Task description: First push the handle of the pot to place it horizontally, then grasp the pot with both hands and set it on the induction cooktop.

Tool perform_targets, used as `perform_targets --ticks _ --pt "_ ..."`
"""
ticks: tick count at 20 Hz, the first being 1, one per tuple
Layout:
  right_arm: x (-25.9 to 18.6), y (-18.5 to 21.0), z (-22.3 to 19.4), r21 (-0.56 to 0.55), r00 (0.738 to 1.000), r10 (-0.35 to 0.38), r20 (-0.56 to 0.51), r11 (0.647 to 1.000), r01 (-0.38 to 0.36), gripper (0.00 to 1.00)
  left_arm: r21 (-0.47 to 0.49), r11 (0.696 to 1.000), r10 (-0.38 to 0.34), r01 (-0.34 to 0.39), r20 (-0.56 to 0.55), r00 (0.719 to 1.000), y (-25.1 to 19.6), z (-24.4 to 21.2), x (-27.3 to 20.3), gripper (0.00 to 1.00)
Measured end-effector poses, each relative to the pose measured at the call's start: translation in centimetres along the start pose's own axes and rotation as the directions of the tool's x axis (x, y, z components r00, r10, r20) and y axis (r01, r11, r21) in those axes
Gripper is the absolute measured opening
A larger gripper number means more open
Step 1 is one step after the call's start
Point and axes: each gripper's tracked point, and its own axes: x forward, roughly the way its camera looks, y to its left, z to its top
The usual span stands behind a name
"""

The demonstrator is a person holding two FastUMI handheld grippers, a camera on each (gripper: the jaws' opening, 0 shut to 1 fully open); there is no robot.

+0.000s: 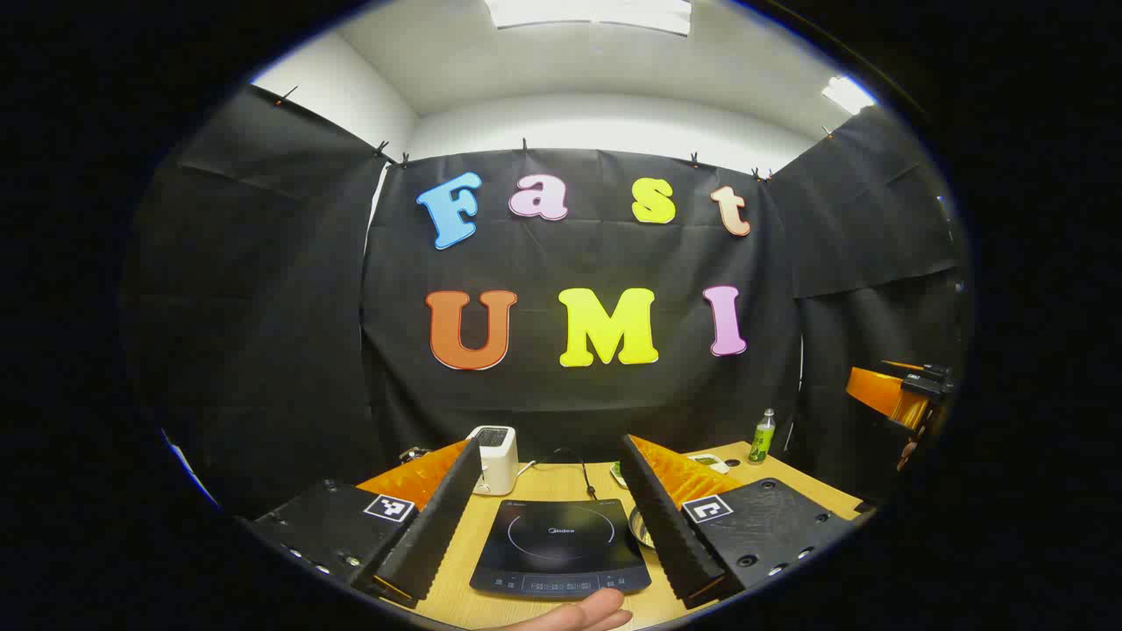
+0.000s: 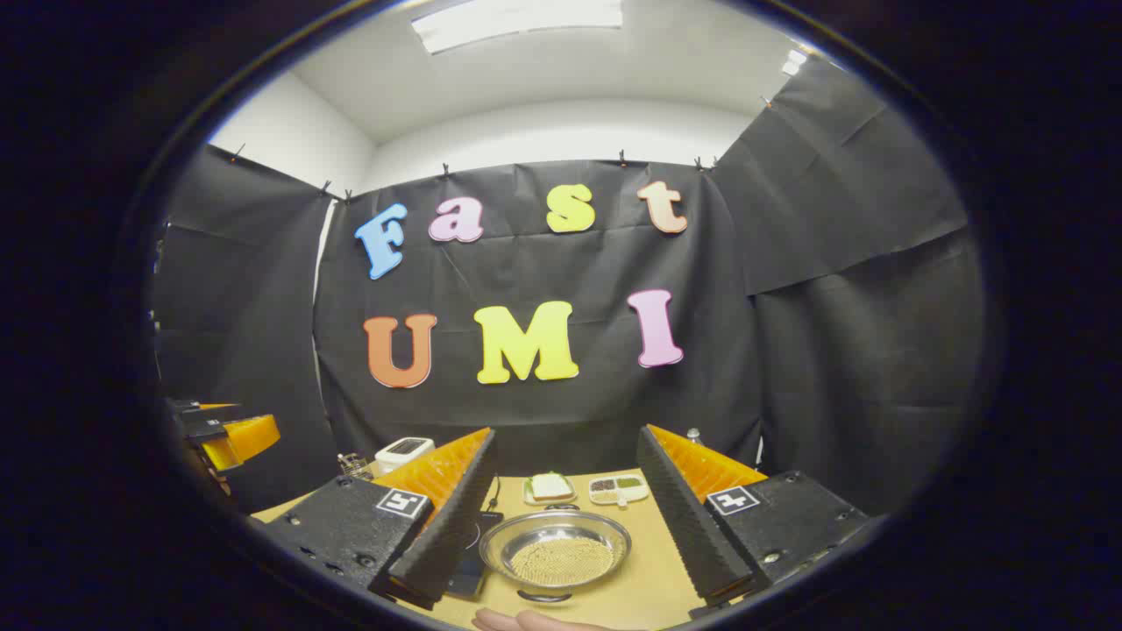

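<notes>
Left claw (image 1: 550, 517) wide over induction cooktop (image 1: 561, 548). Right claw (image 2: 561, 517) wide above pot (image 2: 556, 549); its handle (image 2: 543, 596) and a hand (image 2: 526, 621) cut off at the edge.

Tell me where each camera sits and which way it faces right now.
Left gripper view: rides the left tongs, open, facing the induction cooktop on the table; a hand shows at the bottom.
Right gripper view: rides the right tongs, open, facing the pot; its handle points toward the camera.
Shared: cooktop, pot, and the opposite tongs at each frame's edge.
</notes>
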Motion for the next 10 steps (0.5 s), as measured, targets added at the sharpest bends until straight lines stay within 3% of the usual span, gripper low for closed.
perform_targets --ticks 10 --pt "0.7 0.8 -1.0 -0.043 1.0 0.004 -0.022 0.999 -0.005 0.96 -0.006 0.999 -0.049 0.049 0.02 0.999 -1.3 -0.3 -1.0 0.95"
